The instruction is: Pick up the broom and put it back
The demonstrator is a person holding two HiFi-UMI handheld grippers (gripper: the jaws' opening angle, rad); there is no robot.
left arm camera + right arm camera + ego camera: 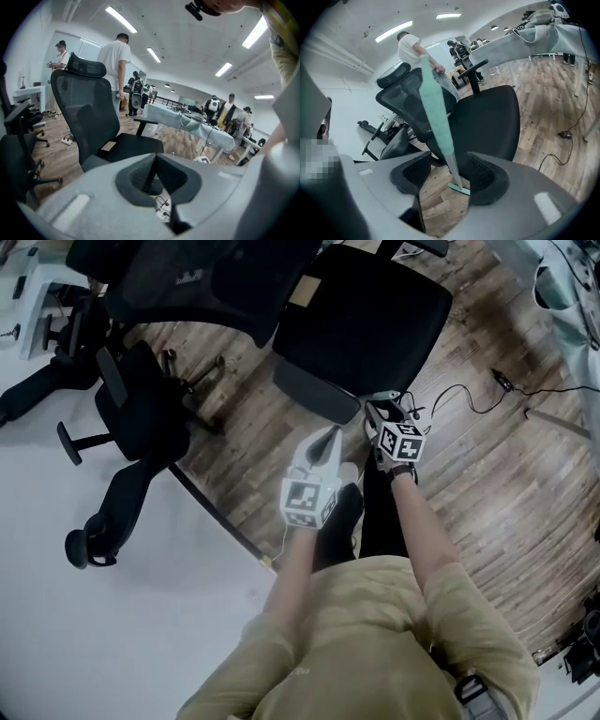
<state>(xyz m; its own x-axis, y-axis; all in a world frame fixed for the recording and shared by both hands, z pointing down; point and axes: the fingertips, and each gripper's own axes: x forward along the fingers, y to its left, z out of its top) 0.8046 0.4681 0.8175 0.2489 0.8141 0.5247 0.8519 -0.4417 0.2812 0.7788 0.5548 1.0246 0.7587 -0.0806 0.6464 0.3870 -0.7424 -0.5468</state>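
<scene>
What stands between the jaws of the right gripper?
The broom handle stands between the open jaws of the right gripper; neither pad seems to press it. The right gripper view shows this.

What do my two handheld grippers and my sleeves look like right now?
The left gripper and right gripper are light grey moulded plastic with dark ribbed jaw pads. Each carries a white cube with black square markers. Your sleeves are short, on a khaki shirt.
</scene>
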